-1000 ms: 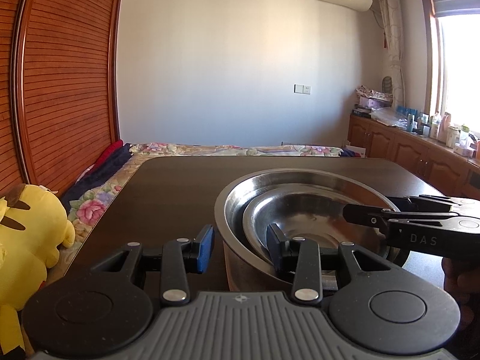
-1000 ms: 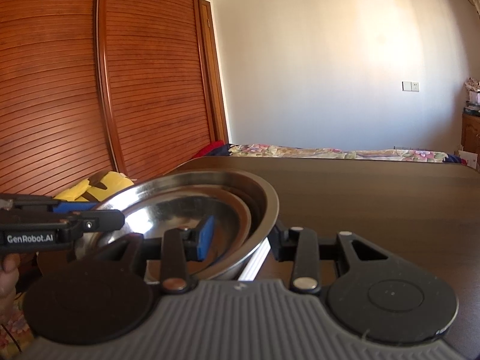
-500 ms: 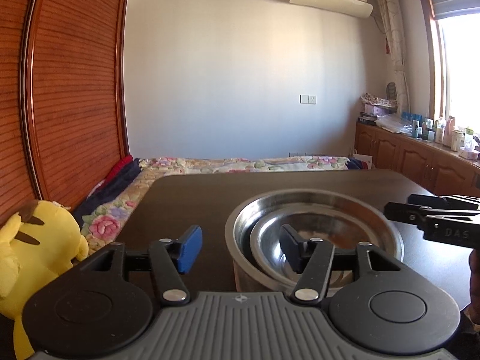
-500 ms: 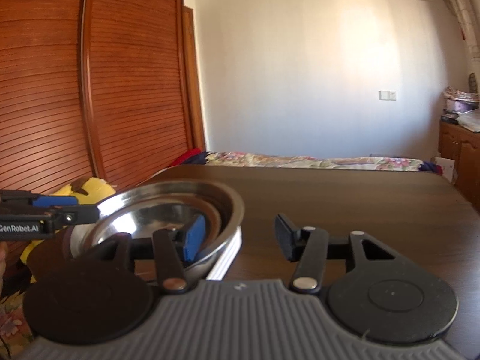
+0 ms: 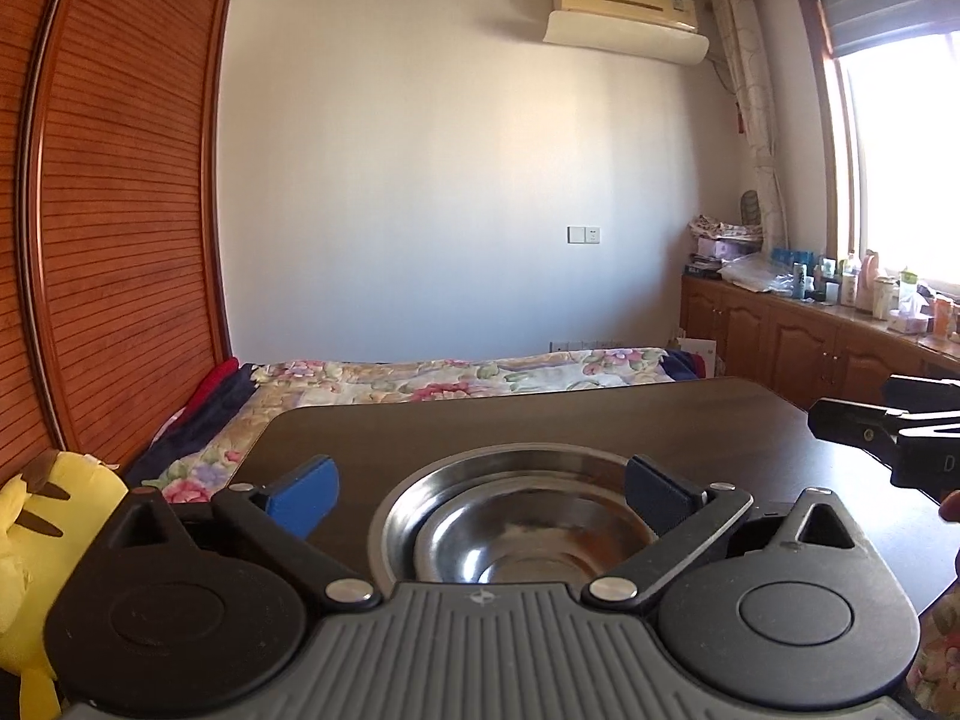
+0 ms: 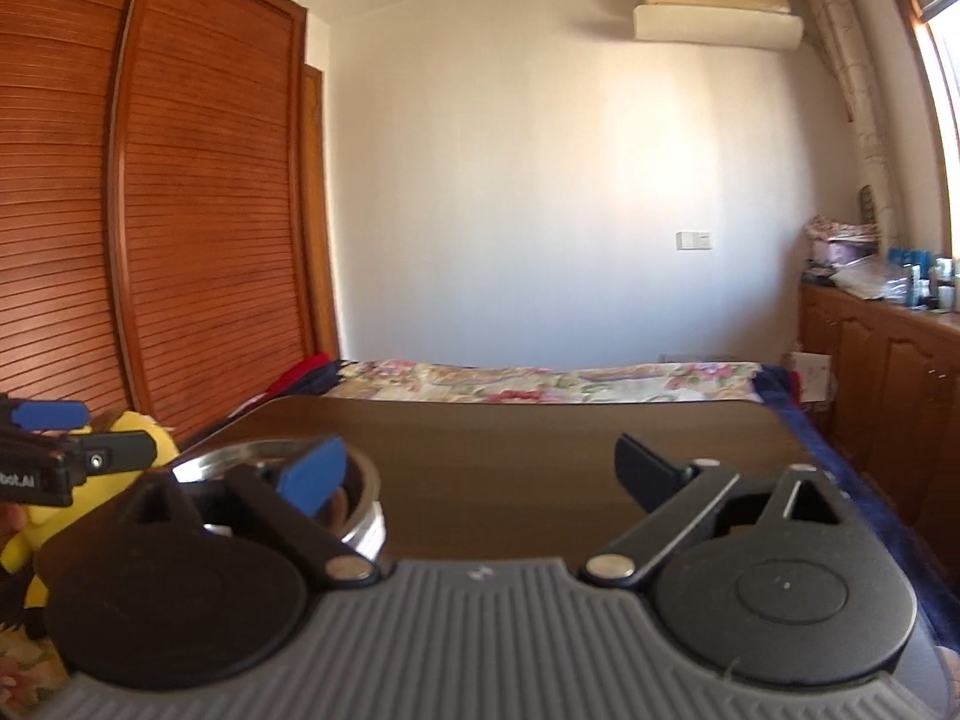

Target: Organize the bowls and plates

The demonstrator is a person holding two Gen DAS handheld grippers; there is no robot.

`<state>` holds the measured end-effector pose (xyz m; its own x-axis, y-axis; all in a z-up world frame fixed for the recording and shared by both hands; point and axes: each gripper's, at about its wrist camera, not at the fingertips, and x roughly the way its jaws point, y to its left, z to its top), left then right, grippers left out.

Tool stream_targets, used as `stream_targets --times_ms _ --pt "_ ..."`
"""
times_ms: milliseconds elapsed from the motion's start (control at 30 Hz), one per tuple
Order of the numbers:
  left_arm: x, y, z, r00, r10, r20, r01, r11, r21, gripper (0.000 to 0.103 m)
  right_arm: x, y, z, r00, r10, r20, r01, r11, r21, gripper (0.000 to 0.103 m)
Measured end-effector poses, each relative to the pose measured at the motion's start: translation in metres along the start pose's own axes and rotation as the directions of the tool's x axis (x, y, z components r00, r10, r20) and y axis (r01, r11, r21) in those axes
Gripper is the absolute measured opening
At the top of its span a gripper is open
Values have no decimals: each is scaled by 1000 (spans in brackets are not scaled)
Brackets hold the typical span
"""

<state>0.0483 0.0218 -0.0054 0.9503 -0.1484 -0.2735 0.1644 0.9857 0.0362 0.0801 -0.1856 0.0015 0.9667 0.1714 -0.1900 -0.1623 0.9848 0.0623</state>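
Two steel bowls sit nested on the dark table (image 5: 540,414): a large bowl (image 5: 522,451) with a smaller bowl (image 5: 522,534) inside it. My left gripper (image 5: 480,495) hangs just short of them, its jaws opening wide. The bowls show between the fingers, but the pads touch nothing. My right gripper (image 6: 480,474) is also opening, with only bare table (image 6: 510,438) between its fingers. The large bowl (image 6: 240,455) lies to its left, partly behind the blue pad (image 6: 312,474). Each gripper shows at the edge of the other's view: the right gripper (image 5: 888,438) and the left gripper (image 6: 60,456).
A yellow plush toy (image 5: 36,540) sits off the table's left side. A bed with a floral cover (image 5: 450,372) lies beyond the far edge. A wooden wardrobe (image 5: 120,240) stands on the left, and low cabinets (image 5: 810,348) under the window on the right.
Both grippers let go of the bowls' rims, spread their jaws wide, and drew back and upward. The nested bowls stay on the table.
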Motion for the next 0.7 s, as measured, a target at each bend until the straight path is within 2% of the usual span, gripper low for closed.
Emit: stream_targets --times_ms 33,300,500,700 --pt "0 -2 0 1000 1 0 -1 1000 5 103 -1 -1 0 1000 -9 1 9 1000 -2 103" --pt "6 -23 3 999 36 -33 -35 999 37 103 -9 -3 1 995 -95 -9 95 995 -10 103" --pt "2 -33 8 999 -13 -37 14 1000 27 103 -15 -4 3 991 -135 -7 136 991 12 103" --pt "-5 -40 8 999 -3 -35 3 1000 12 103 -26 -7 4 989 -148 6 148 989 20 103"
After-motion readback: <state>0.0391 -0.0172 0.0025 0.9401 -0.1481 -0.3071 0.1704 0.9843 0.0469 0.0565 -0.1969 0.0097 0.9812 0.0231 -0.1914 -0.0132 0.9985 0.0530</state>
